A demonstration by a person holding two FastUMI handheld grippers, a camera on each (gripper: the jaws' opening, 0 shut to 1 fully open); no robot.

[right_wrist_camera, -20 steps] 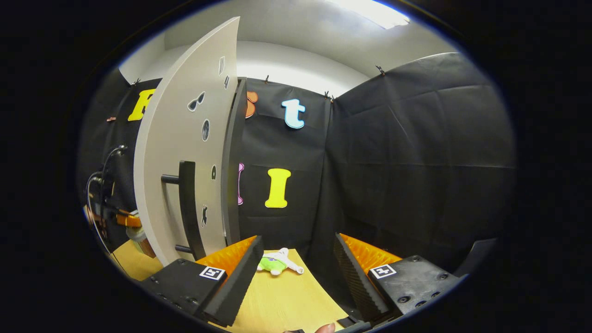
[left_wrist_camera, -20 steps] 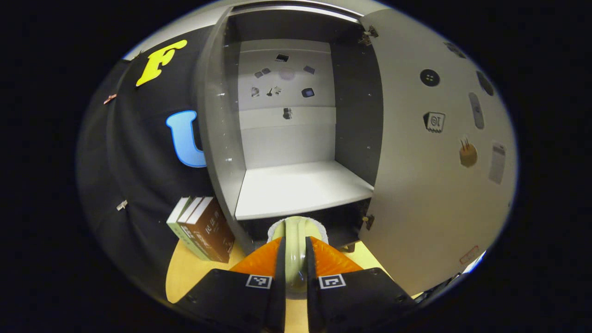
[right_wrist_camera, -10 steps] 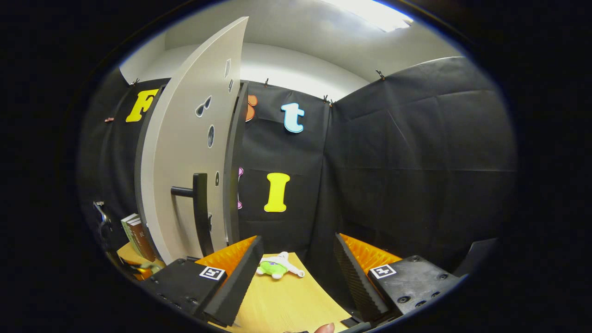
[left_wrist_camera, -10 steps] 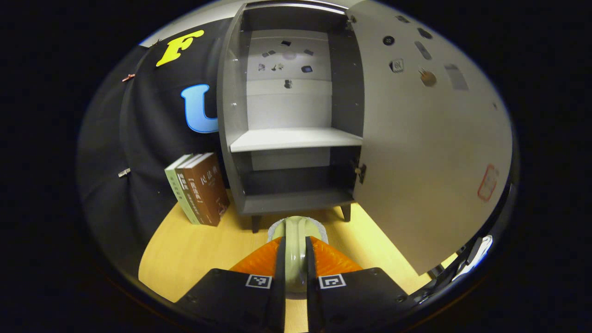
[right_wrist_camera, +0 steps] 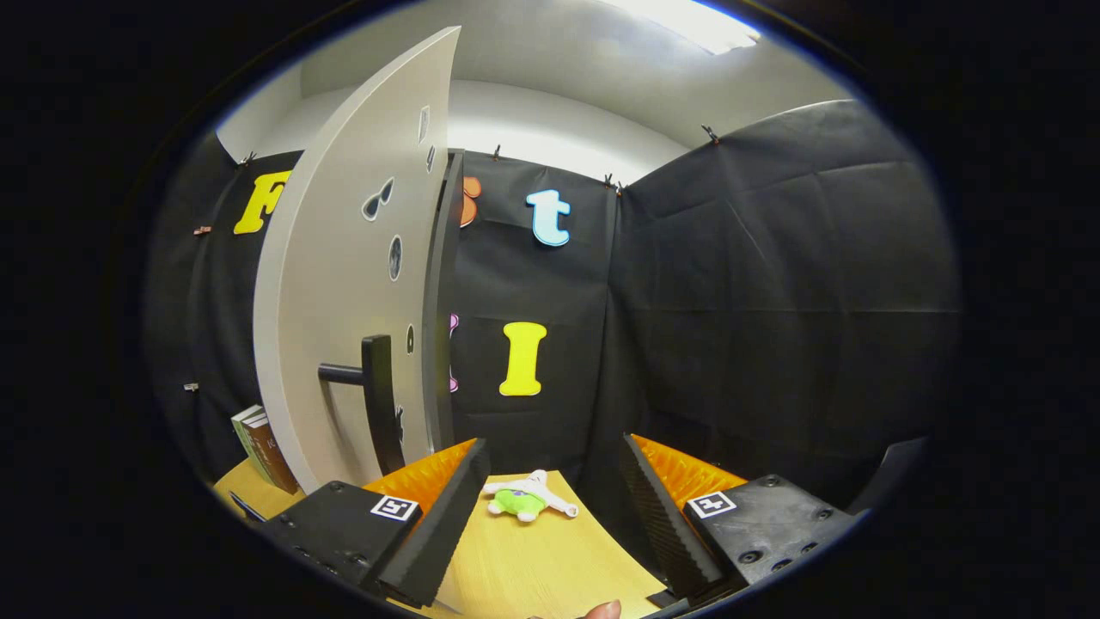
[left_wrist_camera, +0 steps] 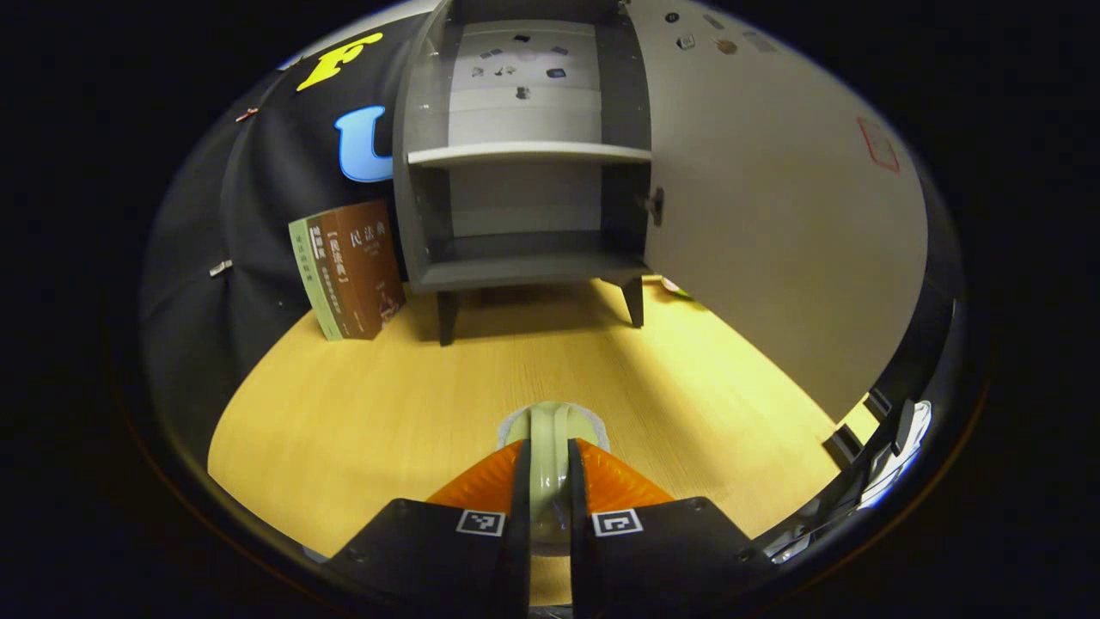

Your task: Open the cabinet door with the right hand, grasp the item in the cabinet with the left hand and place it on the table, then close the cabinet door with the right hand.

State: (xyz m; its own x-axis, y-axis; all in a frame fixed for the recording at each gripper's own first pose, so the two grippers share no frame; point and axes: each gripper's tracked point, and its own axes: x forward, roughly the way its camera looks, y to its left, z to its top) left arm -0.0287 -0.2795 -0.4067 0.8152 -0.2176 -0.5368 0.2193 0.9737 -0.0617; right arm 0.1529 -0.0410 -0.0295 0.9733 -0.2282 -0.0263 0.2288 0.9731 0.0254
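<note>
Clamping a pale green rounded item (left_wrist_camera: 548, 447), the left gripper (left_wrist_camera: 547, 468) hid most of it between its fingers above the yellow wooden table (left_wrist_camera: 412, 404).
Its visible strip ran lengthwise away from the camera toward the grey cabinet (left_wrist_camera: 524, 163) with its door (left_wrist_camera: 773, 215) open; its kind was unclear. The right gripper (right_wrist_camera: 554, 481) stood apart, empty, near the door's black handle (right_wrist_camera: 378, 400).

- The wooden worktop (left_wrist_camera: 412, 404) is carrying a grey cabinet (left_wrist_camera: 524, 266) that is standing on short dark legs.
- Books (left_wrist_camera: 348, 266) are standing upright just left of the cabinet, leaning slightly.
- A small green and white plush toy (right_wrist_camera: 526, 500) is lying on the worktop, right of the cabinet's open door (right_wrist_camera: 344, 284).
</note>
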